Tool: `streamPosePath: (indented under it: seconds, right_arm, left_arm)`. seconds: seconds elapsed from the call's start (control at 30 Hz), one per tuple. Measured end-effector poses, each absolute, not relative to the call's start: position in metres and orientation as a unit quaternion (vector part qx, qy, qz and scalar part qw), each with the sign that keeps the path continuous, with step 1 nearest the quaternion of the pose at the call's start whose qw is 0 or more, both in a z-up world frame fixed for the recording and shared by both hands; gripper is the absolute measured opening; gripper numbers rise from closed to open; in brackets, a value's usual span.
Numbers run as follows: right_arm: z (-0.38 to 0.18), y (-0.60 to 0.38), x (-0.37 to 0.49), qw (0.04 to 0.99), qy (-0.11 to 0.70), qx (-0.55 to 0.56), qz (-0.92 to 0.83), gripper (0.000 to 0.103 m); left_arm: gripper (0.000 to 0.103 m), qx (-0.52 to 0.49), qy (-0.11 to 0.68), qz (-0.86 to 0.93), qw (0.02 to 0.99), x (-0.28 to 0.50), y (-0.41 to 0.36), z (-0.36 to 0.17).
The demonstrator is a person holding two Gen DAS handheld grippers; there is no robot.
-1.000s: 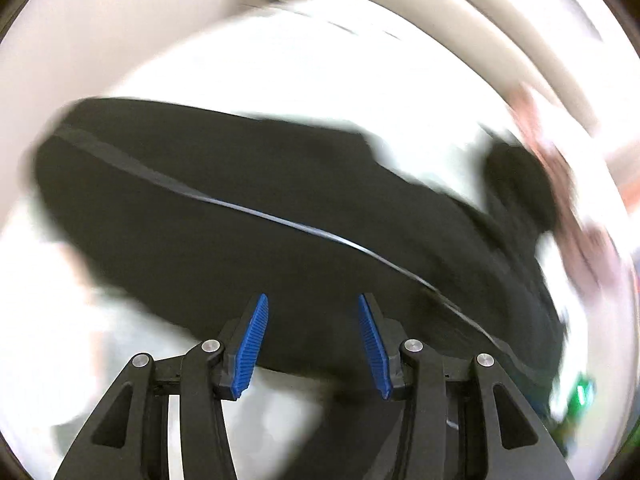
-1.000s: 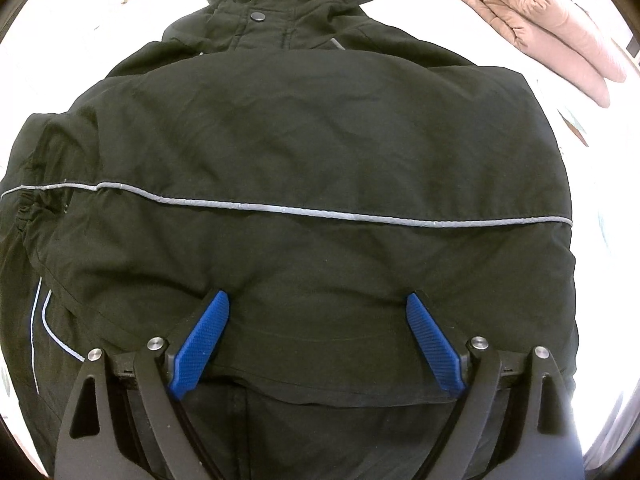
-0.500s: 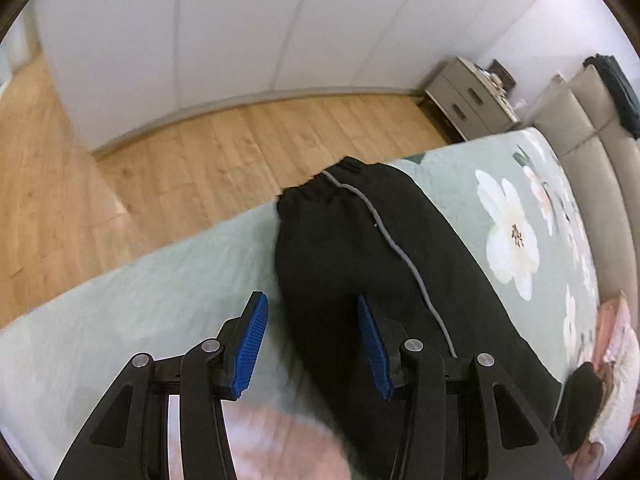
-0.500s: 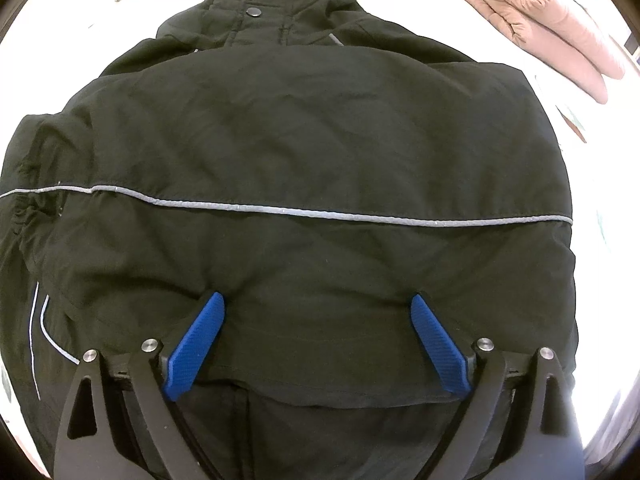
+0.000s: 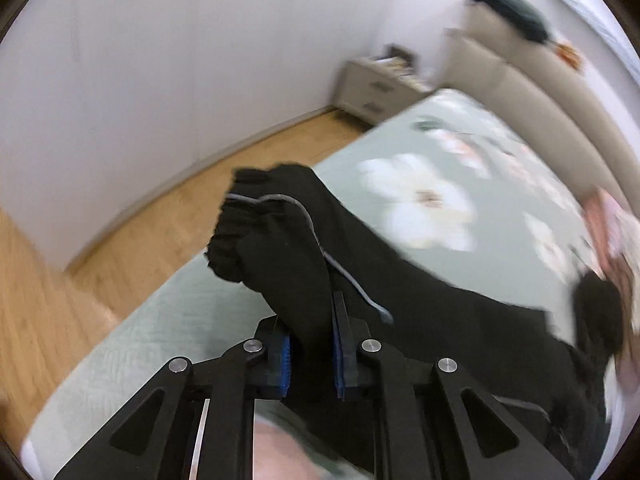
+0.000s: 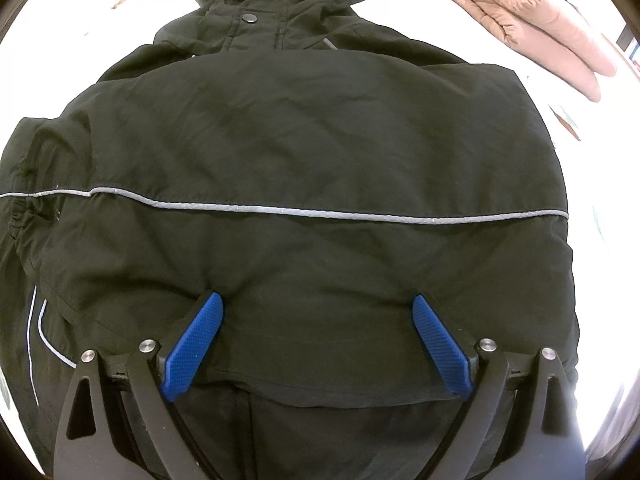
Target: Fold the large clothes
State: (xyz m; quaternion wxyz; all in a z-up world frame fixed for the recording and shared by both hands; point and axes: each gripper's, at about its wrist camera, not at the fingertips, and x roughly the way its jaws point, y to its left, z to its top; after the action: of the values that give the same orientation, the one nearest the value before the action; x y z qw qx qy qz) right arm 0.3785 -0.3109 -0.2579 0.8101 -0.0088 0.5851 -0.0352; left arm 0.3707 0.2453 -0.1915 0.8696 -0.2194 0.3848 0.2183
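The black hooded jacket (image 6: 320,152) lies spread on the bed, its hood at the far end with a metal snap button (image 6: 250,17) at the collar. A grey reflective piping line (image 6: 304,212) runs across the body from one side to the other, and the lower part of the jacket is folded up over the chest, so the fabric sits in a broad, lightly creased panel. Two thinner pale lines curve down the left edge in the right wrist view.

In the left wrist view, the left tool (image 5: 310,344) has just been closing and now pinches the black sleeve (image 5: 280,248) between its blue pads; the gathered elastic cuff (image 5: 230,236) stands lifted above the bed, with the grey piping bending over the raised fold. The rest of the sleeve trails away to the right across the green floral bedspread (image 5: 420,200). This view is blurred. Beyond the bed's edge are a wooden floor (image 5: 120,240), a white wall, a pale nightstand (image 5: 372,88) and the padded beige headboard (image 5: 540,100) with a dark garment draped on top.

In the right wrist view, the right tool (image 6: 316,334) is released, its blue pads spread wide, their tips against the folded jacket body, gripping nothing. A pink quilted coat (image 6: 532,24) lies well apart at the upper right of the bed.
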Motion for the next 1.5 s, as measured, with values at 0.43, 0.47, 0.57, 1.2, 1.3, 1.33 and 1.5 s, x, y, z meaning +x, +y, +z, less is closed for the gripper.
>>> streamPosePath:
  seconds: [0.43,0.47,0.57,1.2,1.3,1.33,1.5]
  right_arm:
    - [-0.224,-0.326,0.350,0.822,0.567,0.034,0.046,0.093]
    - [-0.221,-0.329,0.346,0.823,0.565,0.031,0.050,0.093]
    - [-0.213,-0.340,0.333,0.828,0.558,0.026,0.053,0.093]
    - [-0.181,-0.431,0.345,0.815,0.554,0.122,0.120,0.092]
    - [-0.183,-0.431,0.350,0.807,0.559,0.129,0.138,0.092]
    - [-0.186,-0.432,0.353,0.804,0.562,0.138,0.141,0.092]
    - [-0.215,-0.434,0.387,0.777,0.579,0.204,0.139,0.092]
  left_arm:
    - [0.015,-0.051,0.379,-0.058,0.922,0.391,-0.036,-0.133]
    - [0.014,-0.049,0.383,-0.080,0.919,0.391,-0.063,-0.137]
    - [0.015,-0.083,0.399,-0.126,0.904,0.395,-0.119,-0.151]
    - [0.060,-0.351,0.544,-0.258,0.717,0.412,-0.210,-0.234]
    - [0.062,-0.347,0.538,-0.253,0.725,0.409,-0.199,-0.222]
    - [0.062,-0.350,0.536,-0.250,0.727,0.408,-0.193,-0.220]
    - [0.062,-0.334,0.519,-0.209,0.759,0.404,-0.168,-0.211]
